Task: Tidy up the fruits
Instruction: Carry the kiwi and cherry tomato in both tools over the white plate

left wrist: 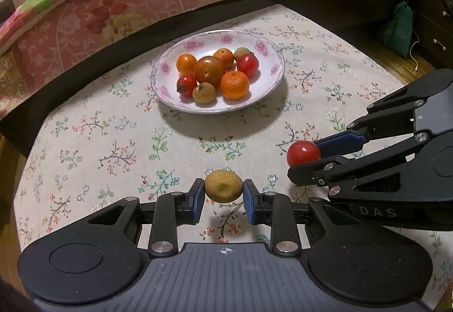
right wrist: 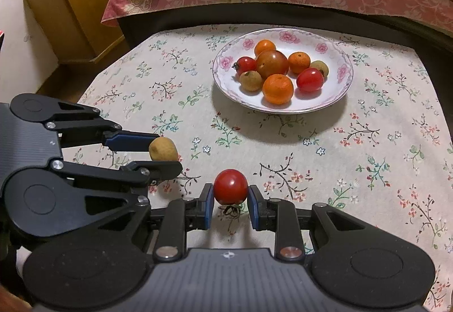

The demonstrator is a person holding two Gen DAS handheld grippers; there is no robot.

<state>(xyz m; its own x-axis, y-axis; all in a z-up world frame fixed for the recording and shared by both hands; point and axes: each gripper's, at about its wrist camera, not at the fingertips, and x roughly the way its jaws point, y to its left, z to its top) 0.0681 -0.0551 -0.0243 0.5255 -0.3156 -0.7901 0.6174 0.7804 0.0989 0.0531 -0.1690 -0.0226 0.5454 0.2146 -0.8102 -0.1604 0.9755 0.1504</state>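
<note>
Eight fruits already sit in the flowered plate (left wrist: 271, 68) at the far side of the bench (left wrist: 113, 142). The left gripper (left wrist: 223, 194) pinches a brownish longan (left wrist: 223, 189), the right gripper (right wrist: 230, 198) a cherry tomato (right wrist: 230, 186) (both lifted, near side); these two apparently remain to be plated.

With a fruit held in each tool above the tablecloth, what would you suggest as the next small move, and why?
Probably carry the left tool forward toward the plate. It grips a brown longan clear of the cloth, the right tool holds a red tomato, and the plate ahead already holds the other fruit.
</note>
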